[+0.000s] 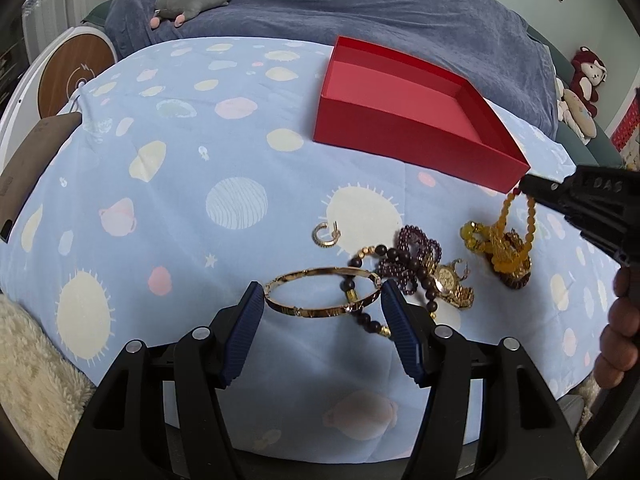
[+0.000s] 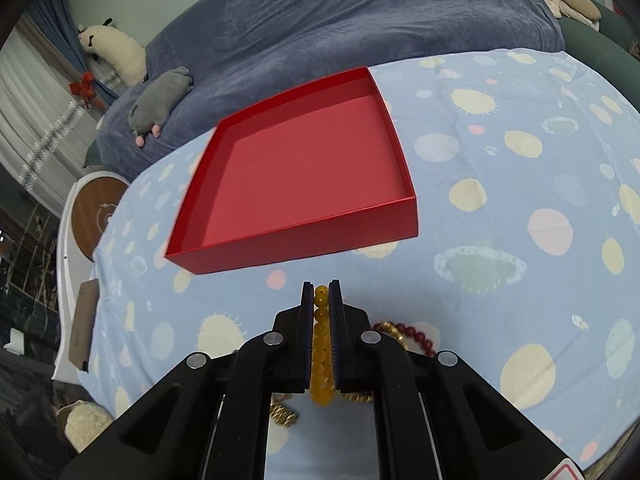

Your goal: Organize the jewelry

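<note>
An empty red box (image 1: 404, 112) sits on the blue planet-print cloth (image 1: 180, 184); it also shows in the right wrist view (image 2: 304, 176). My left gripper (image 1: 322, 300) is open, its blue pads on either side of a gold bangle (image 1: 320, 292) lying on the cloth. A dark wooden bead bracelet (image 1: 360, 280), purple beads (image 1: 416, 252), a gold watch (image 1: 450, 284) and a small hoop earring (image 1: 326, 234) lie beside it. My right gripper (image 1: 528, 188) is shut on a yellow bead strand (image 2: 321, 332), lifting it from the pile (image 1: 504, 256) just short of the box.
A blue blanket (image 1: 360, 4) with a grey plush (image 1: 192, 0) lies behind the cloth. A round wooden-topped white stand (image 1: 72, 76) and a brown flat object (image 1: 32, 168) are at the left. Plush toys (image 1: 584, 88) sit at the far right. Dark red beads (image 2: 416, 336) lie under my right gripper.
</note>
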Demonstrator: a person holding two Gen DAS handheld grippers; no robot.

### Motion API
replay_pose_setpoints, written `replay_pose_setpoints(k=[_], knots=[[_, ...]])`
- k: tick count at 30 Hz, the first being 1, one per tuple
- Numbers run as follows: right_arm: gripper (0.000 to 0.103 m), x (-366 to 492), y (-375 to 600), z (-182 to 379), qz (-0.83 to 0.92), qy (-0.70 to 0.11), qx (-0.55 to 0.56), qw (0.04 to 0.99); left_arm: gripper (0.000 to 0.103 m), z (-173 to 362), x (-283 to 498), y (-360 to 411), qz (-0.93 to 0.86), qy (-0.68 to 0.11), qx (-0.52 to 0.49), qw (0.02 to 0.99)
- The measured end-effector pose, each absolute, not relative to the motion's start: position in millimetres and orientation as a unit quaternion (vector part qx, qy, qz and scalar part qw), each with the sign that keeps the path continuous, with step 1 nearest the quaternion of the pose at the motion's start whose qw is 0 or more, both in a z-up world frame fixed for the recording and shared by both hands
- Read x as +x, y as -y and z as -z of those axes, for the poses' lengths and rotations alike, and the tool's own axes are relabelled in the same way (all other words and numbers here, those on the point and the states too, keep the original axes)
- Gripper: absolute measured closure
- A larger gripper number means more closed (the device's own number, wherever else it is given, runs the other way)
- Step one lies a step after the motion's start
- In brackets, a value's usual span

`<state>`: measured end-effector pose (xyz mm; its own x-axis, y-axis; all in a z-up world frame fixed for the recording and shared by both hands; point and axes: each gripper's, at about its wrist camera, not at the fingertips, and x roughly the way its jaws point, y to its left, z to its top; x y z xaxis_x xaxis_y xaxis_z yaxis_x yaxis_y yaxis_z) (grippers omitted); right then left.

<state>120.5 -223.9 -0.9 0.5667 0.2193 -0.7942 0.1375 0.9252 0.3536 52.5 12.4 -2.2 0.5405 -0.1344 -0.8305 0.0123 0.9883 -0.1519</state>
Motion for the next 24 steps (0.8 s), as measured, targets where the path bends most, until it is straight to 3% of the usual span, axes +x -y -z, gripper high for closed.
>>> replay_pose_setpoints(k=[14, 24], knots=[[0.096, 143.4, 234.2, 31.3, -0.032, -0.492, 0.236, 0.838, 0.048, -12.8, 79.7, -17.6, 0.041, -0.462, -0.076, 0.882], [0.096, 123.1, 219.5, -13.5, -0.077, -0.444, 0.232, 0.862, 0.043, 4.6, 80.8, -28.3, 0.026, -0.487, -0.085, 0.869]])
